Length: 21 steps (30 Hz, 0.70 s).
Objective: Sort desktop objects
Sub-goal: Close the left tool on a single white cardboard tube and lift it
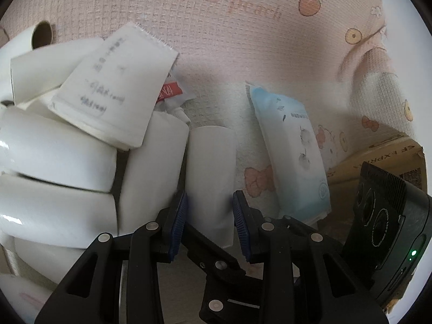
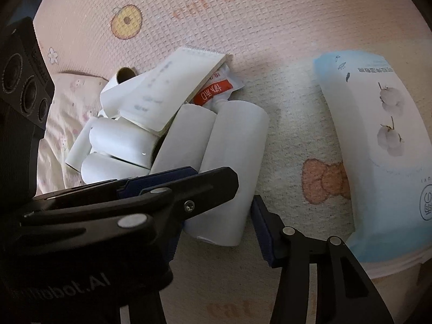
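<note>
One white roll (image 1: 210, 162) is what I'm working on. It lies lengthwise just left of centre in the left wrist view, on the pink printed mat (image 1: 243, 40), touching the right edge of the heap. The left gripper (image 1: 209, 216) straddles its near end at a middling width, one blue pad at each side of the roll. The pads look flush with its sides, but I cannot tell from here whether they press on it.

In the right wrist view the roll runs from centre down towards the bottom. The right gripper (image 2: 218, 216) is set around its near end. Its right pad (image 2: 263, 229) sits just beside the roll. Its other finger is hidden behind the black body of the left tool, which reaches in from the lower left and crosses the roll, so I cannot tell whether this one grips either.

Left of the roll, the heap of white rolls (image 1: 54, 148) fills the left side of the left wrist frame. A flat white packet (image 1: 113, 91) lies tilted on top of it, and a red-and-white sachet (image 1: 171, 91) pokes out from under the packet's right edge. At the upper left, a roll with a brown core (image 1: 40, 33) shows its open end.

Right of the roll, apart from it, a pale blue wipes pack (image 1: 291, 148) lies on the mat. Beyond it at the right edge is a cardboard box (image 1: 378, 159), with the right tool's camera block (image 1: 383, 216) in front.
</note>
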Available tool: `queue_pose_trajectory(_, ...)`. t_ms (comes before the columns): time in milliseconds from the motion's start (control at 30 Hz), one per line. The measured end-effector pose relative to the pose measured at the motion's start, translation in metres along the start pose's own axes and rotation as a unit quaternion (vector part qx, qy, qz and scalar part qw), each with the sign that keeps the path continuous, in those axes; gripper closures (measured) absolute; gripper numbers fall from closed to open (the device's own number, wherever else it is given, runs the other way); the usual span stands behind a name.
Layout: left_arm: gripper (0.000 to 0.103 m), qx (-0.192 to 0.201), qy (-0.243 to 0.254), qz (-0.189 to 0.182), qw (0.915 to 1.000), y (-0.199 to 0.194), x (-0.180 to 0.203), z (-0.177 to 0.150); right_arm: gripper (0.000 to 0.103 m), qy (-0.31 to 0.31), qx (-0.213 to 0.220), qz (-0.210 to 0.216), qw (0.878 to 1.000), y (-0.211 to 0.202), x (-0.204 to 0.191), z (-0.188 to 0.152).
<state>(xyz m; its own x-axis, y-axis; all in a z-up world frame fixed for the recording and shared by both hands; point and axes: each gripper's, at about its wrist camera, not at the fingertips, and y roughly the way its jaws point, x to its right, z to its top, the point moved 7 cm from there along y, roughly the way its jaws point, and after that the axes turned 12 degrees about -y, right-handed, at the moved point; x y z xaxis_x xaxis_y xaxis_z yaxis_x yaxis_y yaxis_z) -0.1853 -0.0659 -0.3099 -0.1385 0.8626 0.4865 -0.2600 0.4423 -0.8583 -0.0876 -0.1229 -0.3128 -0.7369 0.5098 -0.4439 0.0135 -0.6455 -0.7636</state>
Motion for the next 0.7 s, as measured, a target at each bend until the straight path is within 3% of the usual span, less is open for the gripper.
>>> queue_pose_trajectory(333, 0.065, -0.068, -0.051, -0.064, 0.9943, 0.004, -0.001, -0.043, 0.056, -0.033, -0.061, -0.019, 0.997, -0.022, -0.001, -0.035)
queue_pose_trajectory(467, 0.065, -0.075, -0.038, -0.055, 0.995, 0.003, 0.009, -0.067, 0.056, -0.016, -0.072, -0.011, 0.997, -0.035, 0.001, -0.059)
queue_pose_trajectory(700, 0.065, -0.053, -0.034, -0.035, 0.9974, -0.002, 0.021, -0.1, 0.056, -0.024, -0.083, -0.032, 0.996, -0.049, -0.003, -0.093)
